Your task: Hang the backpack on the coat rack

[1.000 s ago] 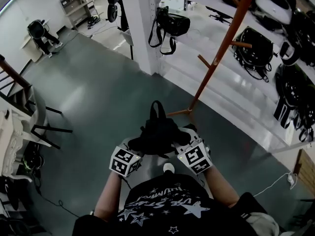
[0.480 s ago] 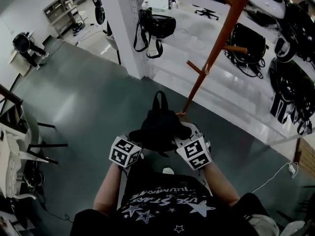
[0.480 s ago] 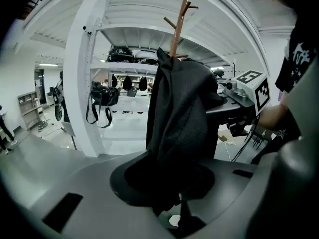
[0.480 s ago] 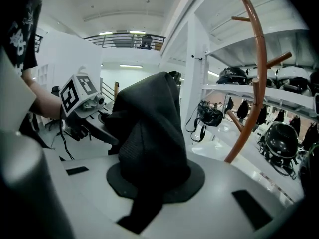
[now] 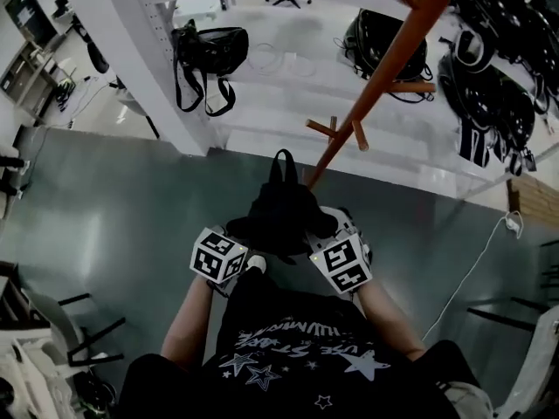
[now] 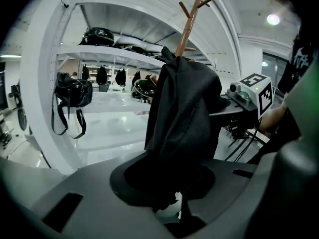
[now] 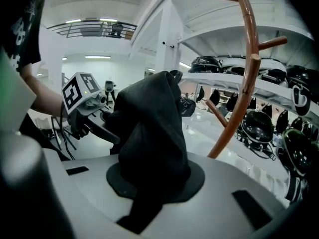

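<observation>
A black backpack (image 5: pixel 281 218) hangs between my two grippers in front of my chest, its top loop (image 5: pixel 282 166) pointing away from me. My left gripper (image 5: pixel 247 239) is shut on its left side, where the dark fabric (image 6: pixel 182 113) fills the jaws. My right gripper (image 5: pixel 316 236) is shut on its right side, with fabric (image 7: pixel 149 133) bunched between the jaws. The brown wooden coat rack (image 5: pixel 384 81) rises slanted just beyond the bag, with short pegs (image 5: pixel 334 129) low on its pole (image 7: pixel 246 78). Its pole (image 6: pixel 188 26) shows behind the bag in the left gripper view too.
White shelving (image 5: pixel 262 103) runs behind the rack, holding black bags (image 5: pixel 208 51) and helmets (image 5: pixel 489 94). A white post (image 5: pixel 153 59) stands at the left. Chair legs (image 5: pixel 87 339) are at the lower left, and a white cable (image 5: pixel 472 269) lies on the grey floor to the right.
I have walked toward the shelving with the backpack held in both grippers. The coat rack and the shelves are nearer and more central. The grip on the bag looks the same.
</observation>
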`<move>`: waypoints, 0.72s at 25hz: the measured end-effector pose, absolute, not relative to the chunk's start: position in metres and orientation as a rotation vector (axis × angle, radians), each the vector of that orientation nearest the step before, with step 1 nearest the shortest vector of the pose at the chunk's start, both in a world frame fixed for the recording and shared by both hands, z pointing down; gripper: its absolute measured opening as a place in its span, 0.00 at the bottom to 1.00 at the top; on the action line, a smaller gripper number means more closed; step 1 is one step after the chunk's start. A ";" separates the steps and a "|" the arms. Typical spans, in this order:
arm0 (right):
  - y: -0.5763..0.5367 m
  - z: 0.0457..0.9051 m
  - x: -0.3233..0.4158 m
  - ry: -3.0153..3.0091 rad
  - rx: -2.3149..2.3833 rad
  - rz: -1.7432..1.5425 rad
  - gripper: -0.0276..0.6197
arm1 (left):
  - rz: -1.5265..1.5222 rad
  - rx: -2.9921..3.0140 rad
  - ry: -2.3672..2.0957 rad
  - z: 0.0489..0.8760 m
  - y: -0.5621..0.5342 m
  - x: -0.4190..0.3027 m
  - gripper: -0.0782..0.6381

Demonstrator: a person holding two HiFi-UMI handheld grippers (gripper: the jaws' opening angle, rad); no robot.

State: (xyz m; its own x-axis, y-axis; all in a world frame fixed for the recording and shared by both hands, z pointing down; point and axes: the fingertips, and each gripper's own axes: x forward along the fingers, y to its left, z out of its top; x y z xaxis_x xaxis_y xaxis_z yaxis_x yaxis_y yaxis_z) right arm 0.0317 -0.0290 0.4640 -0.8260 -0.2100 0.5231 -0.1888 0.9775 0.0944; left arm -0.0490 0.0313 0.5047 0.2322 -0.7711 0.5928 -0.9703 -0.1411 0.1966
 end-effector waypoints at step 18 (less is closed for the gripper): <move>-0.095 0.482 -0.028 -2.314 0.914 0.178 0.14 | 0.596 2.279 -1.098 0.529 -0.092 -0.127 0.26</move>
